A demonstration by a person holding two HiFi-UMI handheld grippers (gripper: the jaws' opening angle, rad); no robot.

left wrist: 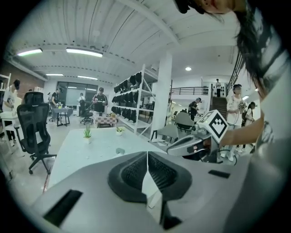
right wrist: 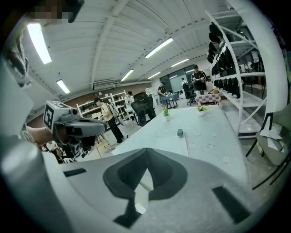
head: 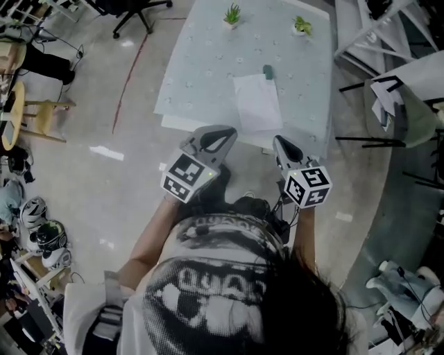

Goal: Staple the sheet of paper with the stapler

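A white sheet of paper (head: 257, 104) lies on the pale table (head: 201, 76), near its front edge. At the sheet's far corner sits a small dark green stapler (head: 268, 71). Both grippers hang in front of the table, short of its edge and apart from the paper. My left gripper (head: 223, 136) has its jaws together with nothing between them, as the left gripper view shows (left wrist: 147, 153). My right gripper (head: 279, 142) is likewise shut and empty (right wrist: 146, 150). The right gripper view shows the stapler (right wrist: 180, 133) and paper (right wrist: 175, 145) ahead on the table.
Two small potted plants (head: 232, 15) (head: 301, 26) stand at the table's far edge. An office chair (left wrist: 34, 132) is left of the table, and a wooden stool (head: 41, 114) and helmets (head: 35, 222) sit on the floor at left. Metal frames (head: 388, 90) stand right of the table.
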